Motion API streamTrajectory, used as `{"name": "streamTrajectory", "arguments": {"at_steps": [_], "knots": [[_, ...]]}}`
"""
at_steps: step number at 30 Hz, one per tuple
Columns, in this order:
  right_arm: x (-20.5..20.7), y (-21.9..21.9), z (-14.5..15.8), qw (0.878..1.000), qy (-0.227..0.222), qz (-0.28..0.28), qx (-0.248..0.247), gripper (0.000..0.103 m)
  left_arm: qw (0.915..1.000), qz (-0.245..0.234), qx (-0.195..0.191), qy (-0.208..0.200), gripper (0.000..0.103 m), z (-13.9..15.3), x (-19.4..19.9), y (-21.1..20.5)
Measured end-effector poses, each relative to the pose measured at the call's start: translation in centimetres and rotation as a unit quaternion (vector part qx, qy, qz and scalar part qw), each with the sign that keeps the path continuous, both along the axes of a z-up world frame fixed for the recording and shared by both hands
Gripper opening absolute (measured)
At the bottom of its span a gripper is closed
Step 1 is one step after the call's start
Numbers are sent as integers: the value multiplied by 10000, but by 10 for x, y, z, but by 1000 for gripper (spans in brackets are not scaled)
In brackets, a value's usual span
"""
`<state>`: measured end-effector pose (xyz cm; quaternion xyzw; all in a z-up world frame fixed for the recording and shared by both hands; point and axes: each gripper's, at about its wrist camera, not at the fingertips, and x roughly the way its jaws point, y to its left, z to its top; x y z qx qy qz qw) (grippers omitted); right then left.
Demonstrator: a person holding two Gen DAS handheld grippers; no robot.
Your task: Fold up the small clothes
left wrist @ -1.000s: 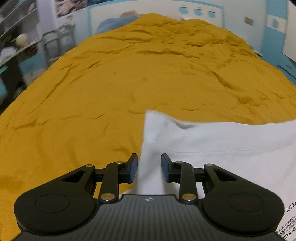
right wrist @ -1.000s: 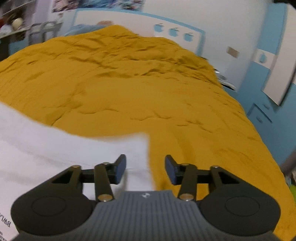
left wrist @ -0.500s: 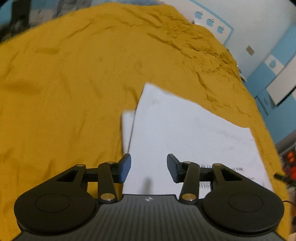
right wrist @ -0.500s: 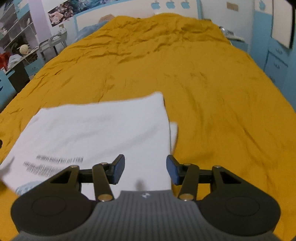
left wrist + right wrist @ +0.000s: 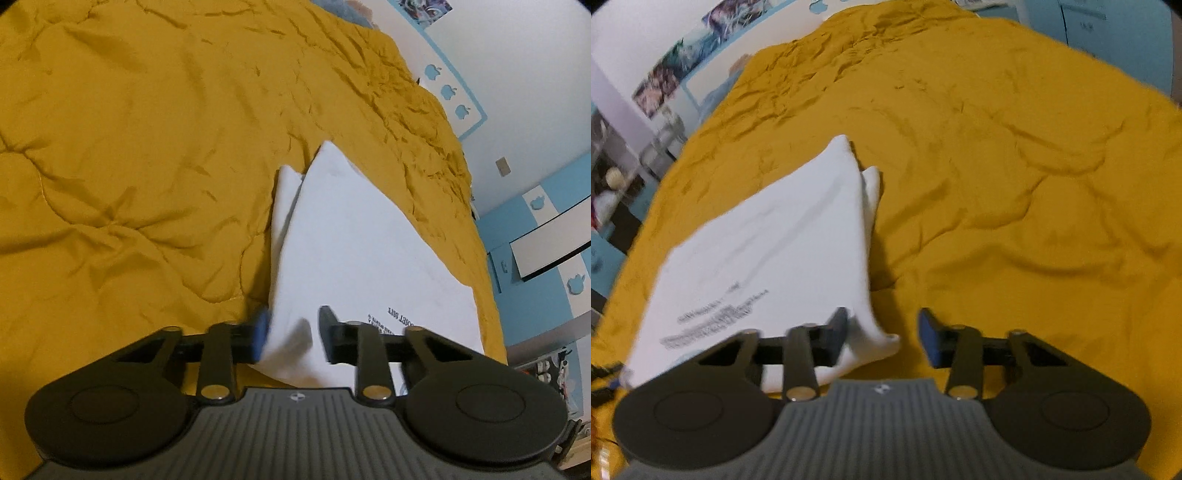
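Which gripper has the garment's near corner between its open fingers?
Both do: the left gripper straddles the white garment's left corner, the right gripper its right corner.

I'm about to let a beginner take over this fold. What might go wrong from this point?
1. Both the left gripper and right gripper are open around near corners of the white garment; closing carelessly may pinch only one layer.
2. An under layer pokes out along one edge, so the fold may end uneven.
3. The wrinkled yellow bedspread could get pinched too.
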<state>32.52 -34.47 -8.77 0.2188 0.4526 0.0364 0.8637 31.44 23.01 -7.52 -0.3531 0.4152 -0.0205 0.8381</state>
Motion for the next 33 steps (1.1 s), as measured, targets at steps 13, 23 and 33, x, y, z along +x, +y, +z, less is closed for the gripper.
{"name": "streamTrajectory", "arguments": {"at_steps": [13,23,33], "knots": [[-11,13,56,9931,-1021,526,-248,0,9931,-400,1001,-473,2,47,-21,-11],[-19,3,-22,9982,-104,303,-501,0,9818,-597,1756,403,3,-12,-8,-27],[-15,15,-26,9944,16,341,-1001,0,9679,-684,2354,554,16,-7,-5,-49]]}}
